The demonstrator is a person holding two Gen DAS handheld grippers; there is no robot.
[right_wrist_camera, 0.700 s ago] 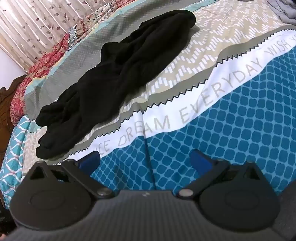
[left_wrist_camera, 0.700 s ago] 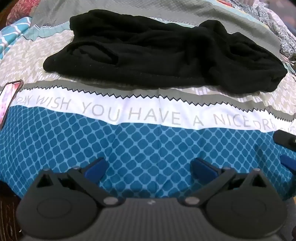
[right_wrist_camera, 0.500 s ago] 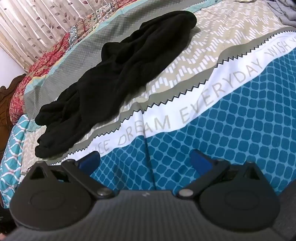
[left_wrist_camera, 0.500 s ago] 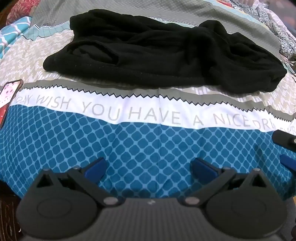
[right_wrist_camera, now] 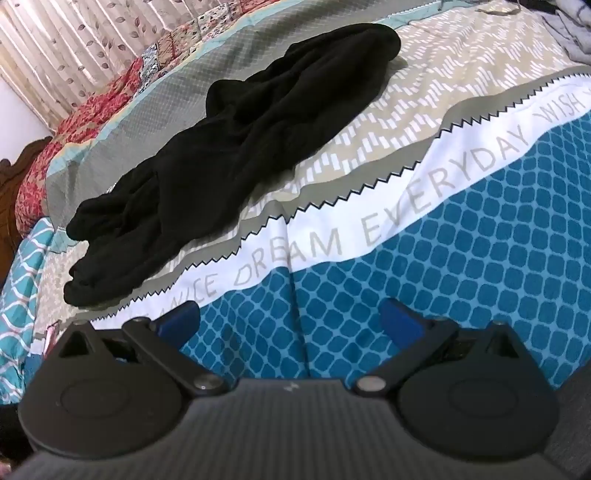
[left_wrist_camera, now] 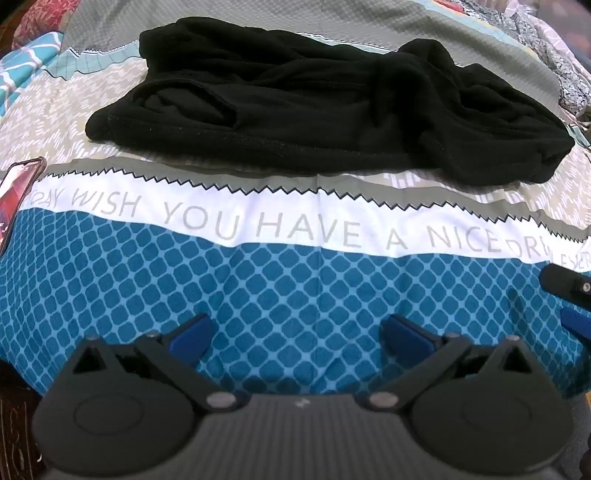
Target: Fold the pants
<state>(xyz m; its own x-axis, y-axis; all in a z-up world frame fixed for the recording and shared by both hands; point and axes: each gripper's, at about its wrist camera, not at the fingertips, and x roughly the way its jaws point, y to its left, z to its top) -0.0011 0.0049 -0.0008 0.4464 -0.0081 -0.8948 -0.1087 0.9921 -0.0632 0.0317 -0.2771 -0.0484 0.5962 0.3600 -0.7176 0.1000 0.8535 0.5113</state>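
Black pants lie crumpled and spread across the far part of the bed, waist end to the left in the left wrist view. In the right wrist view the pants run diagonally, leg ends at lower left. My left gripper is open and empty over the blue patterned sheet, well short of the pants. My right gripper is open and empty, also short of the pants. Part of the right gripper shows at the right edge of the left wrist view.
The bedsheet has a blue diamond band, a white lettered band and beige and grey bands. A phone lies at the left edge. Grey clothes lie far right. Curtains and a wooden headboard stand behind.
The right wrist view has shifted slightly, so the pants sit a little lower in it. The left gripper has hardly moved. Both grippers stay open.
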